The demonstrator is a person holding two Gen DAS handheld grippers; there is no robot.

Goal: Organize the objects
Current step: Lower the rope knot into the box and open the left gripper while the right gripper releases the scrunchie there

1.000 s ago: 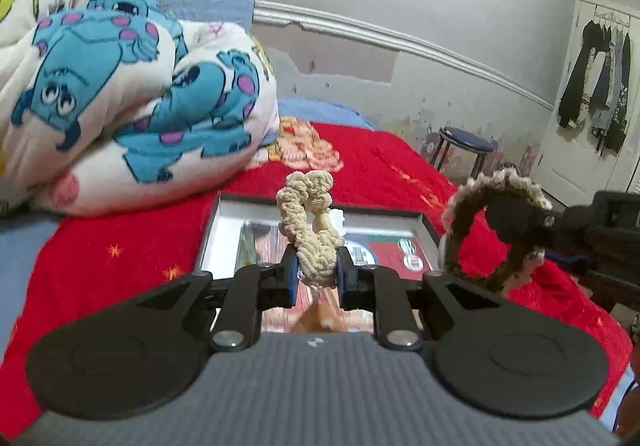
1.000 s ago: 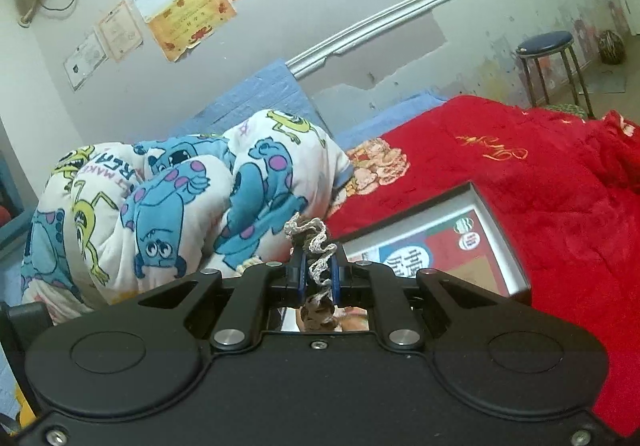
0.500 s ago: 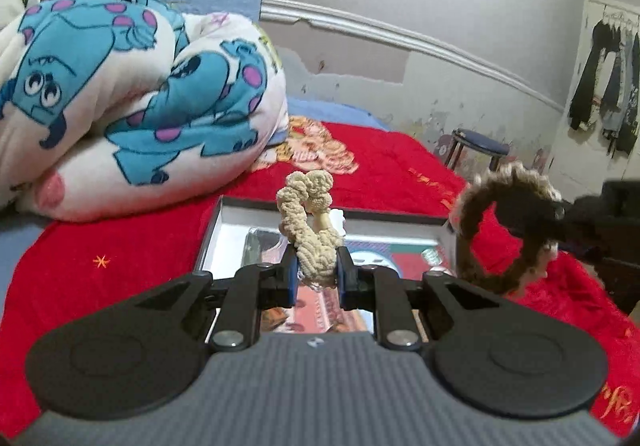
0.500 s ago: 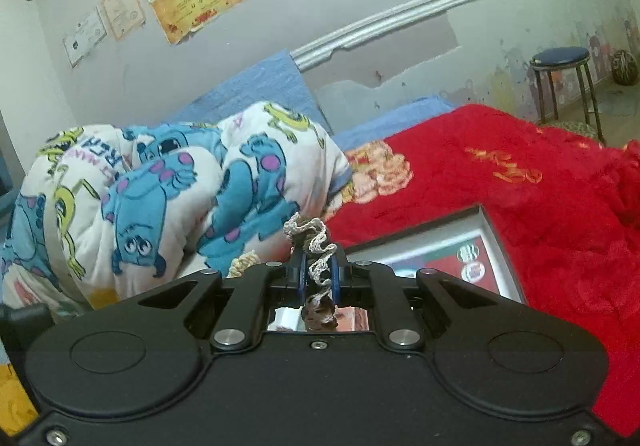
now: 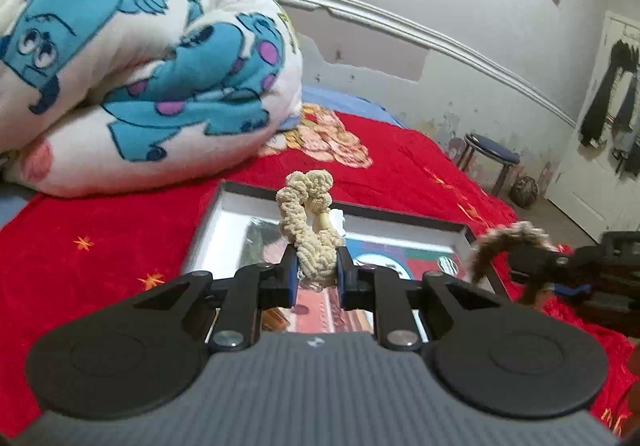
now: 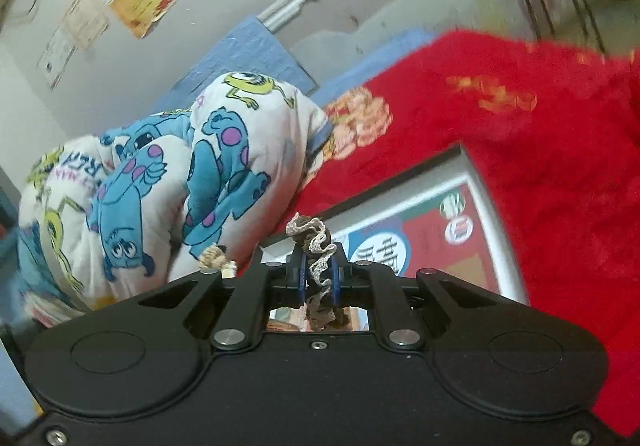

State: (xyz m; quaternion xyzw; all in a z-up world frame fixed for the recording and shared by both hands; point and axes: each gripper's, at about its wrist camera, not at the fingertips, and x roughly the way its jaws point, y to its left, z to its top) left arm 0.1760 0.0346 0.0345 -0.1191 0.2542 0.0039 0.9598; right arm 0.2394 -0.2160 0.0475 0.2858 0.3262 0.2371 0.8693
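Pinched between the fingers of the left gripper is a cream scrunchie, its lower part squeezed tight between the two pads while the rest stands up in a loose twisted loop above them. Both fingers of the right gripper are likewise closed on a brown scrunchie with a pale crocheted edge; a strip of it runs up through the narrow gap and curls over the tips, and more hangs below. From the left wrist view this brown ring shows off to the right, held out over the near right corner of the box.

Just beyond and below both grippers lies an open shallow box with a dark rim and white inner walls, resting flat on a red blanket. Its bottom shows printed colour panels and a shiny patch. In the right wrist view the box appears tilted and blurred.

Behind the box, a bundled cartoon-print quilt sits on the bed against the wall. Farther right stands a round blue stool.
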